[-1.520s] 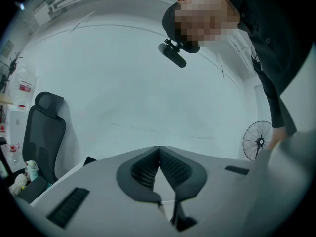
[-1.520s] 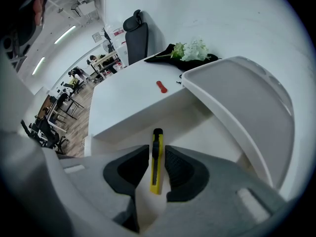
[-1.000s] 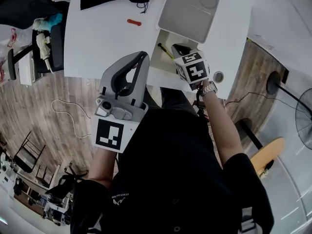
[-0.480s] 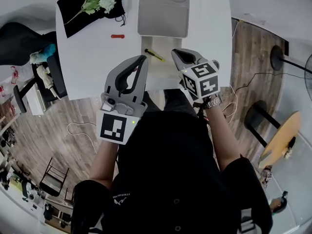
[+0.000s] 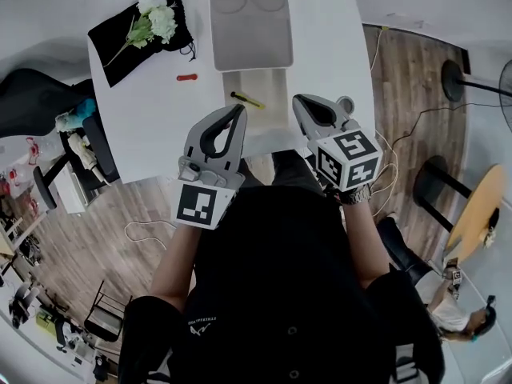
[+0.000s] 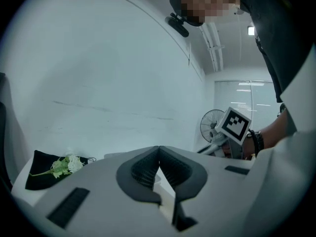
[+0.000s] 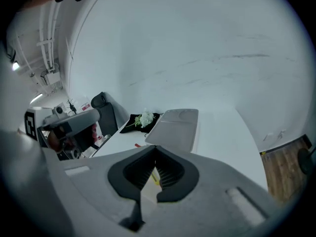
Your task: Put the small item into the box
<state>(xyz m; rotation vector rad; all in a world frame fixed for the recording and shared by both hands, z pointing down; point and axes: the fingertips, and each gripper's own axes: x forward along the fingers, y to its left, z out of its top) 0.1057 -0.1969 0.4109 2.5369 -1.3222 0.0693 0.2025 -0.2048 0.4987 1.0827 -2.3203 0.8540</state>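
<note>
Small item on table, left of box; stick in box; flowers on cloth behind

Bright, even indoor light leaves only faint shadows on the white surface in the head view; ceiling lamps glare in the left gripper view; every picture bows at its dark, vignetted rim; the left tongs look slightly soft near the lens.

Grey left tongs and right tongs carry black-and-white square markers. Beyond them are a white bench, pale grey box, yellow stick, red piece, black cloth and white flowers.
</note>
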